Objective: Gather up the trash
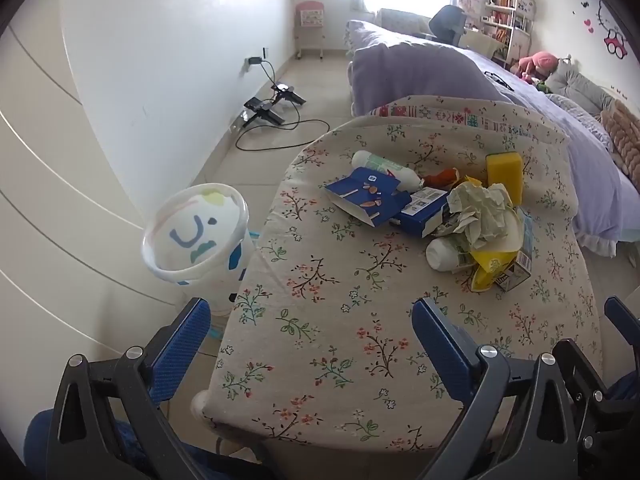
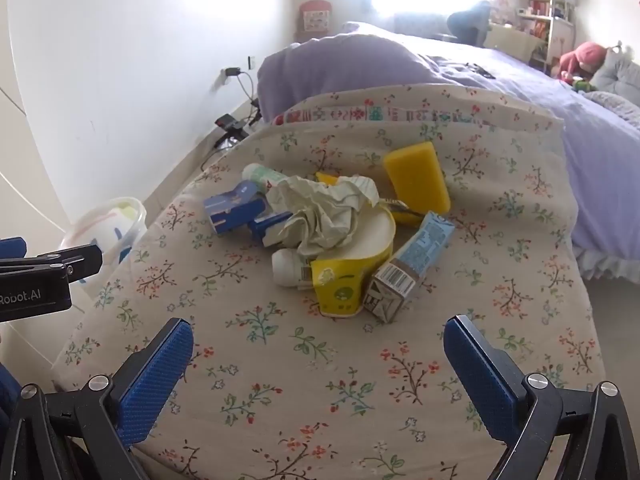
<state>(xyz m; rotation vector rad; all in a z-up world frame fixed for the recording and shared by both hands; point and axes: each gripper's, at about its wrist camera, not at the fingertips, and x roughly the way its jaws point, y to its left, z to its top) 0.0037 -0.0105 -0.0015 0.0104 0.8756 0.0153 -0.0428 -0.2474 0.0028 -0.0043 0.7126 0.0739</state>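
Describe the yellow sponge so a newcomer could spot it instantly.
Find the table with the flowered cloth and the trash pile in its middle. At the pile's far right edge stands the sponge: a plain, solid yellow block, unlike the printed yellow cup nearer the camera.

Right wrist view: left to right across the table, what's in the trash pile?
Blue carton → crumpled paper → yellow cup → light blue box. Yellow sponge sits behind, farther back.

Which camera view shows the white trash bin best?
The left wrist view: the white trash bin stands whole beside the table, its open rim and drawn liner visible. In the right wrist view, the left gripper partly hides the bin at the frame's edge.
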